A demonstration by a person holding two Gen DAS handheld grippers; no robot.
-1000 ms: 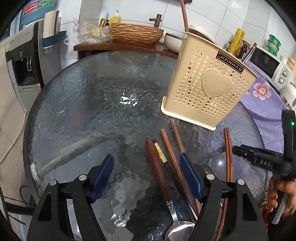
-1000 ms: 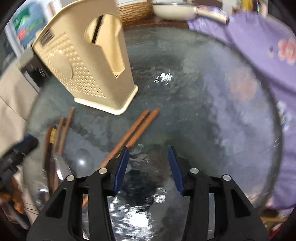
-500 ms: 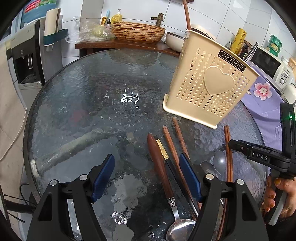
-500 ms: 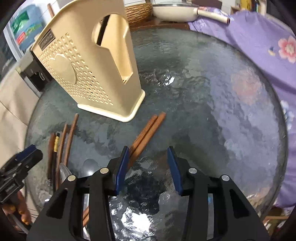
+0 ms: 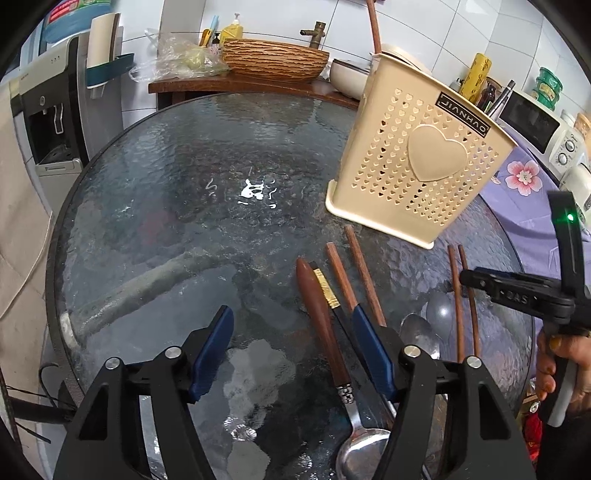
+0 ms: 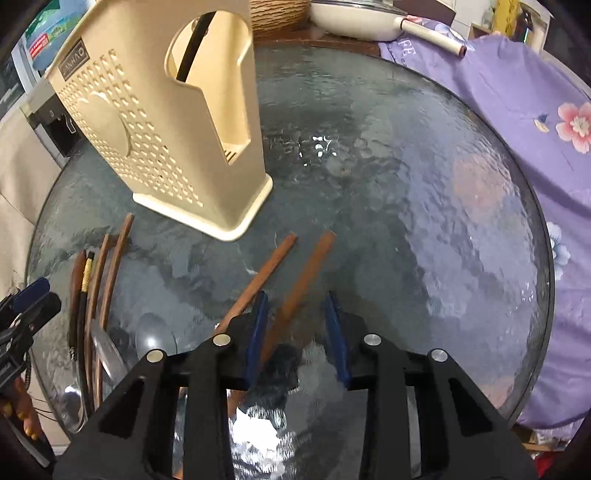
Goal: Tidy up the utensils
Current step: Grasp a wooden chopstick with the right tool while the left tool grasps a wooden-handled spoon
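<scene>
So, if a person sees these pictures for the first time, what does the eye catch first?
Probably the cream utensil holder with its heart, standing at the far side of the round glass table. Next, the wooden chopsticks and spoons lying loose in front of it, one brown chopstick between the open fingers of the right gripper.

A home kitchen — microwave [image 5: 532, 123], tiled wall [image 5: 424, 33], water dispenser [image 5: 51, 122].
</scene>
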